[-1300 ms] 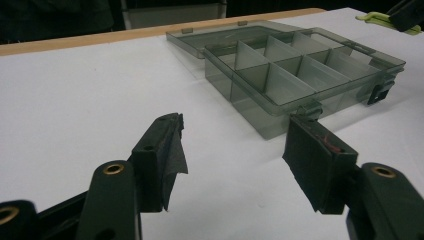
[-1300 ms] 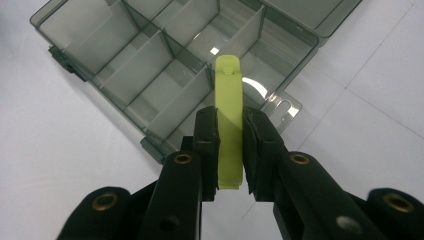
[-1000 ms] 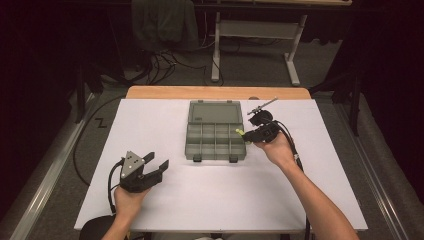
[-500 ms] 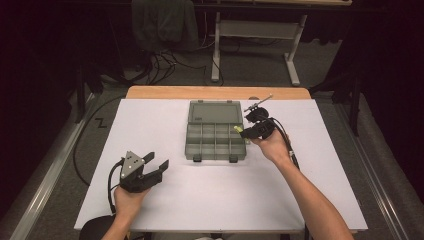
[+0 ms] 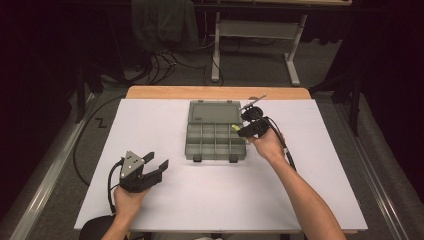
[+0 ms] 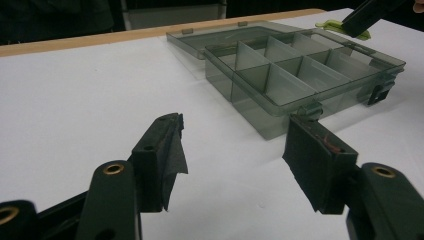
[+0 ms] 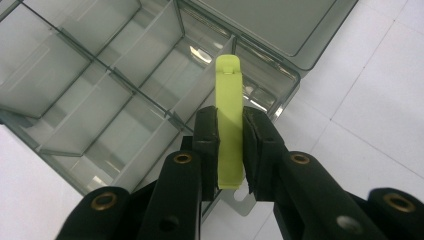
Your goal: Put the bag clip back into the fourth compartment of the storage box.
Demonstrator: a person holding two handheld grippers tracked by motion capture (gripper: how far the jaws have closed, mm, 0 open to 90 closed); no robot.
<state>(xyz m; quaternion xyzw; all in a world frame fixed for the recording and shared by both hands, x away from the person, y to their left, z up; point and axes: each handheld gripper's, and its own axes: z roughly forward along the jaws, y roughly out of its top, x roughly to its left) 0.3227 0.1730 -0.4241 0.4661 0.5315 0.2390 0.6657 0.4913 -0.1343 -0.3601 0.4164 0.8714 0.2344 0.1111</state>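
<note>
A clear grey compartment box (image 5: 215, 135) lies open in the middle of the white table, its lid (image 5: 215, 111) folded back toward the far side. Its dividers (image 7: 125, 80) form several empty cells. My right gripper (image 5: 239, 131) hovers over the box's far right corner, shut on a flat yellow-green strip (image 7: 229, 125) that points into the box (image 7: 100, 90). The strip (image 6: 332, 25) also shows beyond the box (image 6: 300, 70) in the left gripper view. My left gripper (image 5: 159, 162) rests near the table's front left, open and empty, its pads (image 6: 167, 155) spread wide.
A wooden strip (image 5: 215, 92) edges the table's far side. Beyond it stand a white desk frame (image 5: 255, 35) and cables on the floor (image 5: 165, 65). Bare white tabletop (image 5: 230, 195) spreads in front of the box.
My right gripper has carried the yellow-green strip slightly forward and left, from beside the box's right edge to over its far right corner. The left gripper has stayed put.
</note>
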